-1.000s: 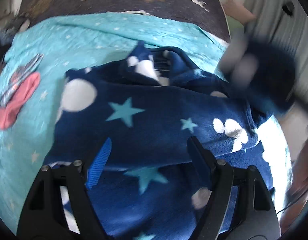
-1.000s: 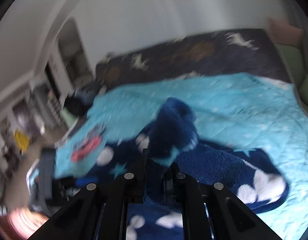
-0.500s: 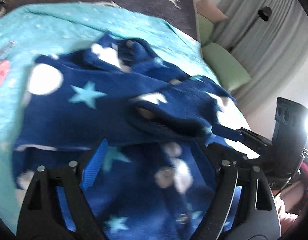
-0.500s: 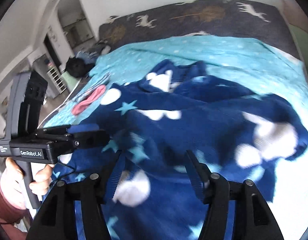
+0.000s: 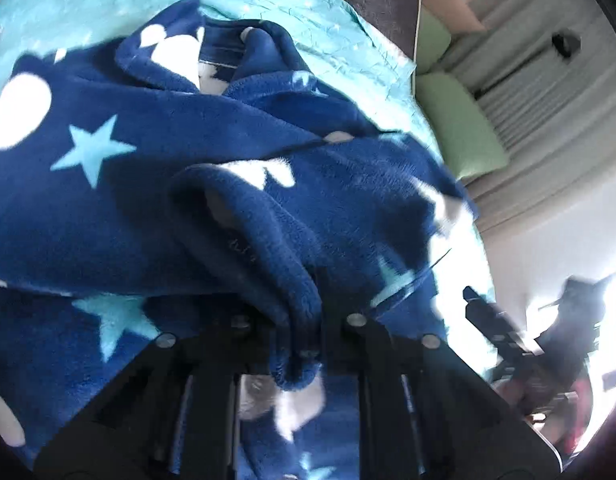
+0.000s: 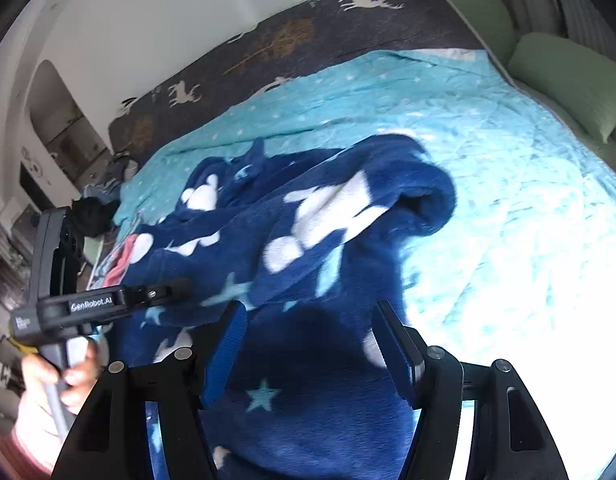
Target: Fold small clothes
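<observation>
A dark blue fleece garment [image 5: 156,184] with white blobs and pale blue stars lies crumpled on the turquoise bedspread [image 5: 276,4]. My left gripper [image 5: 296,320] has a thick fold of it bunched between its closing jaws, and the pads press on it. From the right wrist view the garment [image 6: 308,240] spreads from centre to lower left. My right gripper [image 6: 308,312] hangs open just above its near part, with nothing between the fingers. The left gripper [image 6: 186,285] reaches in from the left, held by a hand [image 6: 68,376].
The turquoise bedspread [image 6: 488,128] runs bare to the right of the garment. A dark deer-print cover [image 6: 308,36] lies at the far end. Green cushions [image 6: 568,72] line the right side. A pink-red cloth [image 6: 120,268] lies at the left edge.
My left gripper went from wide open to closed on a fold of the fleece. My right gripper let go of the sleeve it held, opened, and came down over the garment.
</observation>
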Demonstrator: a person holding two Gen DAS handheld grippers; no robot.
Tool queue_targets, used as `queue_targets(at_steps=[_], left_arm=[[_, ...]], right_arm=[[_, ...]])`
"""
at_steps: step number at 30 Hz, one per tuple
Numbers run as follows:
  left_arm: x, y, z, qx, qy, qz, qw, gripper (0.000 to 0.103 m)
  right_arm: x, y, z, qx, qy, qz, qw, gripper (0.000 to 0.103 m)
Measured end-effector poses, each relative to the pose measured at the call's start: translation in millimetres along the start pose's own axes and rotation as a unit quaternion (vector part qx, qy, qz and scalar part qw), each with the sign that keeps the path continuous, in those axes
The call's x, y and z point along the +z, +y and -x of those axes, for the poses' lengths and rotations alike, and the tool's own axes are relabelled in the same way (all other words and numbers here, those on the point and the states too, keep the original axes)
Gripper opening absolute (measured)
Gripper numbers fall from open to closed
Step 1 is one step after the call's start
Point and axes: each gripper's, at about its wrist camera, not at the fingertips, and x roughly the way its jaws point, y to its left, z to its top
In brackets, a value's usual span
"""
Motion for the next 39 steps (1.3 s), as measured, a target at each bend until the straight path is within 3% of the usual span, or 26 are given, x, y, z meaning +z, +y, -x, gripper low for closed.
queue_targets(at_steps=[5,11,15,17,18,19,23,27,31,34,39], left_arm=[[12,0,47,0.015,-0.073,-0.016,0.9971,0.015],[40,1,98,0.031,-0.132,-0.044,0.9898,0.015],[51,-7,118,0.057,-0.166,-0.071,0.9818,0.015],[54,-6,121,0.074,-0.173,-0.078,0.9791,0.015],[57,-2,121,0.078,-0.173,-0.077,0.9788,0.015],[58,2,124,0.081,-0.175,-0.074,0.9783,0.015],[61,29,135,0.089,-0.189,-0.054,0.9764,0.015],[57,60,138,0.106,-0.181,-0.041,0.9769,0.015],[47,104,109,0.132,-0.129,-0.008,0.9828,0.015],[38,132,84,0.131,-0.088,0.021,0.9872,0.016],[27,139,74,0.137,-0.085,0.021,0.9867,0.021]], right_arm=[[11,-11,-12,-0.103,0.012,0.019,0.994,0.067],[31,-23,-44,-0.096,0.036,-0.019,0.995,0.067],[47,-17,-64,-0.129,0.029,-0.013,0.991,0.064],[52,-16,-72,-0.145,0.028,-0.013,0.989,0.038],[55,-16,-74,-0.144,0.030,-0.014,0.989,0.018],[56,-14,-73,-0.149,0.026,-0.015,0.988,0.016],[49,8,-59,-0.172,-0.003,0.057,0.983,0.017],[33,20,-56,-0.183,0.001,0.122,0.975,0.030],[25,9,-58,-0.176,0.023,0.110,0.978,0.033],[20,4,-57,-0.180,0.032,0.103,0.978,0.039],[19,-4,-44,-0.200,0.042,0.094,0.974,0.048]])
